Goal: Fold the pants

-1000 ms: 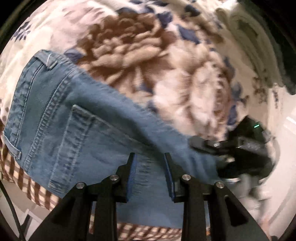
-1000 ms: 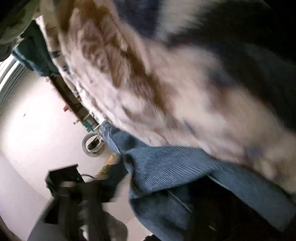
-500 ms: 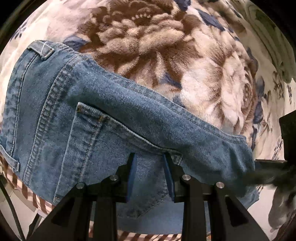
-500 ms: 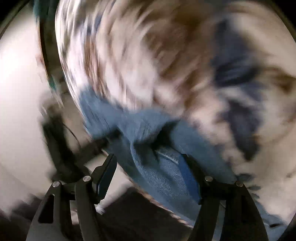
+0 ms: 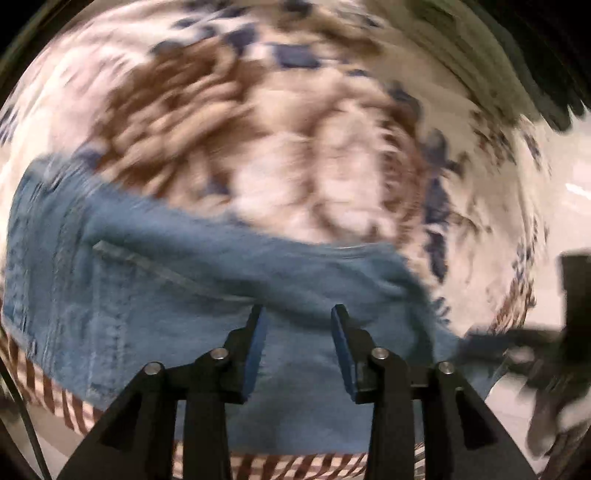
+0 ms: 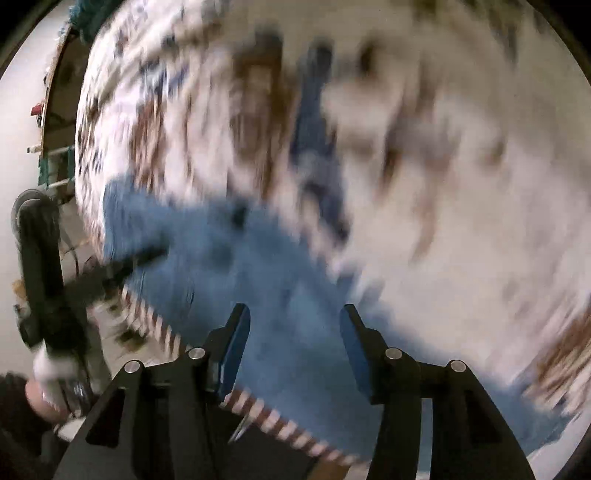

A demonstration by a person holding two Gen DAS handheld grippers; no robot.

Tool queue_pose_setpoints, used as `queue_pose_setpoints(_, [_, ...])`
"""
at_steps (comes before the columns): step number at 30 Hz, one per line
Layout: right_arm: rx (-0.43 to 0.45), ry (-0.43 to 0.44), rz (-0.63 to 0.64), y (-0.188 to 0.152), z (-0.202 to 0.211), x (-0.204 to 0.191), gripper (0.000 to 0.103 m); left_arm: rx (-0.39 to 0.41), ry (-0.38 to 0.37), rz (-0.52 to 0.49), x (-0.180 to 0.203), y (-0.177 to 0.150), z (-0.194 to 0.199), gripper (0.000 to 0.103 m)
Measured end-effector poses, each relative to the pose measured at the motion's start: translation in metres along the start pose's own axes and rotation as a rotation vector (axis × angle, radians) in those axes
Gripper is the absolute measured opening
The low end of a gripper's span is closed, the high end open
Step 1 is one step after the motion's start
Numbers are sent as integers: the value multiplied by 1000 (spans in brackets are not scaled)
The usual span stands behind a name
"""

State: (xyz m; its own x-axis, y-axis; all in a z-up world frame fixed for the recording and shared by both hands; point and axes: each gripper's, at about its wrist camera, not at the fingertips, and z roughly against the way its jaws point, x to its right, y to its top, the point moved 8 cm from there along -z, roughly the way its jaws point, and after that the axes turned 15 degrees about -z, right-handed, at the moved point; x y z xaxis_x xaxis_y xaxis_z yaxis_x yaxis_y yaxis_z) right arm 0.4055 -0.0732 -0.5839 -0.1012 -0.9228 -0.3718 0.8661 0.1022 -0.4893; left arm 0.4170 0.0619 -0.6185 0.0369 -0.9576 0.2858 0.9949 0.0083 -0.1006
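The blue jeans lie folded on a floral blanket, back pocket up; both views are motion-blurred. My left gripper points down over the denim. Its jaws are opening and nothing is pinched between the pads. In the left wrist view my right gripper shows as a dark blur off the jeans' right end. In the right wrist view the right gripper hangs open above the jeans, gripping nothing. At that view's left edge is the left gripper, held by a hand.
A brown-and-white striped sheet edges the bed below the jeans, also striped sheet. Pale floor lies beyond, with a shelf frame and a dark green cloth at the upper left.
My right gripper has lifted off the jeans and rolled, its jaws now apart over the denim. The left gripper's jaws have widened slightly as it shifted over the folded jeans.
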Motion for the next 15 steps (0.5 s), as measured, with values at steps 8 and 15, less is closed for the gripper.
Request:
queue_pose_setpoints(8, [130,117,-401,7,-55,60,9,-29,28,-70,24,40,-54,34])
queue_pose_setpoints(15, [263,169,-498,-5,-26,95,2,-6,39,-15,22,74,-61,34])
